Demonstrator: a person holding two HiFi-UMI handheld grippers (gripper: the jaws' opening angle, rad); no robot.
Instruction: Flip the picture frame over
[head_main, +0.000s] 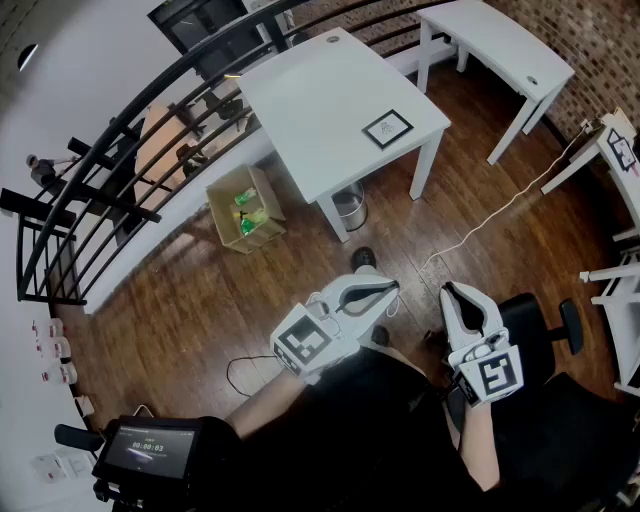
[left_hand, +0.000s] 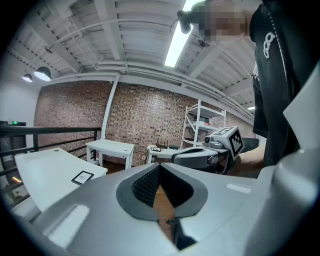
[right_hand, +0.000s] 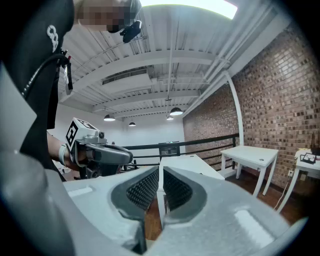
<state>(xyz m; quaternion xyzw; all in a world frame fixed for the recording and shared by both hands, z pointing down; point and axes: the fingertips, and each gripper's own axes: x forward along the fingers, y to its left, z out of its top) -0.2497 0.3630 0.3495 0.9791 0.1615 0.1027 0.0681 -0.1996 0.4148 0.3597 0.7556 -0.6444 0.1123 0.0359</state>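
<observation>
A small black picture frame (head_main: 388, 128) lies flat near the front right corner of a white table (head_main: 320, 90). The left gripper view shows the frame (left_hand: 82, 177) far off on the table. Both grippers are held close to the person's body over the wooden floor, well short of the table. My left gripper (head_main: 392, 288) is shut with nothing between its jaws (left_hand: 160, 167). Beside it, my right gripper (head_main: 447, 290) is also shut and empty (right_hand: 161, 172). The frame does not show in the right gripper view.
A cardboard box (head_main: 245, 208) and a metal bin (head_main: 348, 205) stand by the table. A black railing (head_main: 150, 130) runs along the left. A second white table (head_main: 500, 45) is at the back right, a white cable (head_main: 490, 215) crosses the floor, and a black chair (head_main: 545, 330) sits at the right.
</observation>
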